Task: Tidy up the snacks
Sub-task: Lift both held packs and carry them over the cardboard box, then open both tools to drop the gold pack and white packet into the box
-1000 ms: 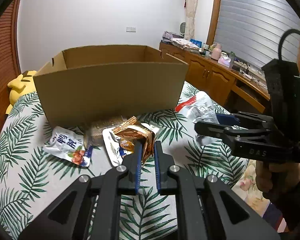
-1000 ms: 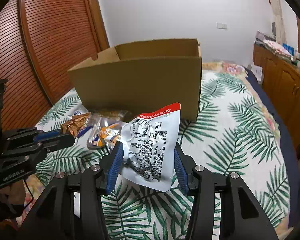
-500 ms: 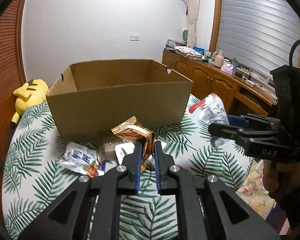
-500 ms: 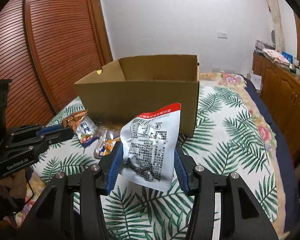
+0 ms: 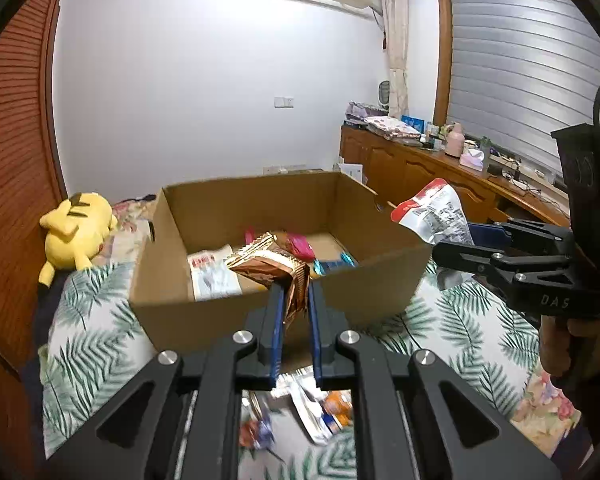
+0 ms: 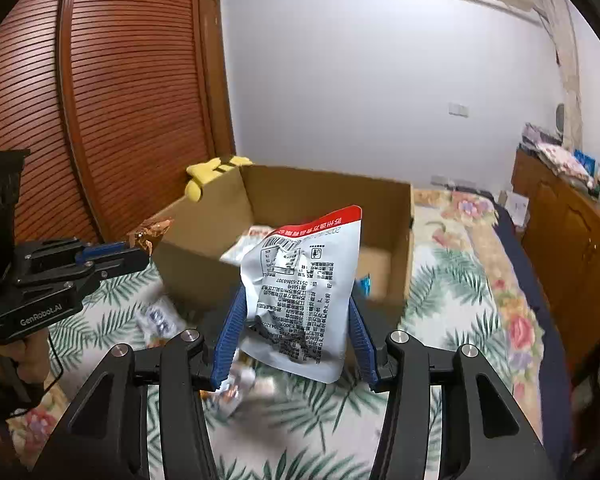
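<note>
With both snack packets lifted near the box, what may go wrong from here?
1. The left gripper pinches only an edge of the brown packet; it may slip out short of the cardboard box.
2. The white bag in the right gripper is wide and could catch the box's near wall.

Both grippers are matte black frames with blue ribbed jaws and round silver screws. The left gripper (image 5: 292,300) carries white "GenRobot.AI" lettering and a thin black cable; the right gripper (image 6: 296,320) reads "DAS", with a looping black cable above.
</note>
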